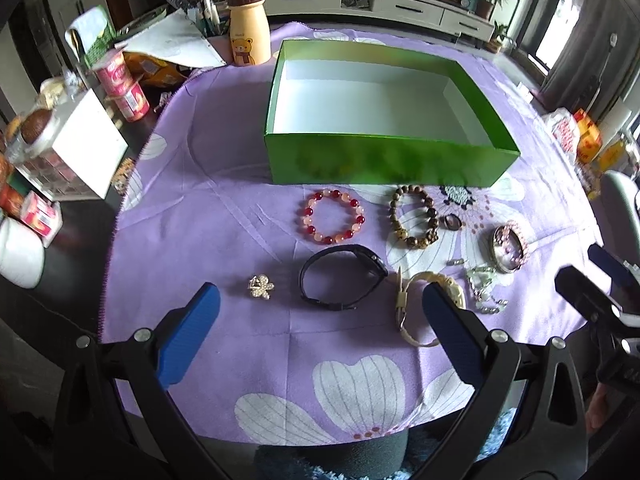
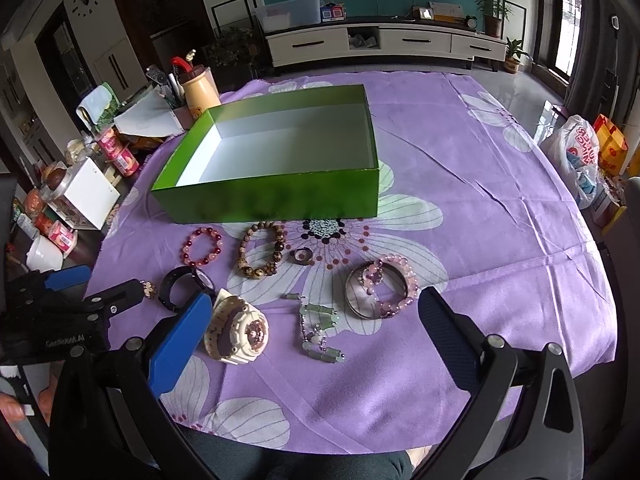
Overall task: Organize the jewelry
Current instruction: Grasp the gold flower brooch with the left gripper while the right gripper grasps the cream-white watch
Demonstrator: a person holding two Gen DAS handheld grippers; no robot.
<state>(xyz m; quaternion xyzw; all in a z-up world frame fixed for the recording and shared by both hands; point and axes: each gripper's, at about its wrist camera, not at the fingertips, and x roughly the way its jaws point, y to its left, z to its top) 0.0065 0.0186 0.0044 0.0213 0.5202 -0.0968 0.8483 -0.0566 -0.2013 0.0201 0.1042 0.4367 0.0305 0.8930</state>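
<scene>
The purple floral cloth (image 1: 224, 208) fills most of both views. On it, in the upper centre of the left wrist view, sits the green box (image 1: 384, 160), its white inside showing nothing yet, so the sorting looks not yet begun. Every piece lies in front of the box: cream watch (image 2: 240, 330), black watch (image 1: 340, 278), metal bangle with pink beads (image 2: 382, 290), brown bead bracelet (image 1: 414, 218), red bead bracelet (image 1: 333, 216), jade chain (image 2: 320, 332), brooch (image 1: 260, 287) and small ring (image 1: 452, 222).

The left gripper (image 1: 320, 316) and right gripper (image 2: 316, 328), low in their frames, are both spread wide and hold nothing.

Legible writing is scarce: "GenRobot.AI" appears on the left gripper's body at the lower left of the right wrist view; other labels are too blurred to read.
</scene>
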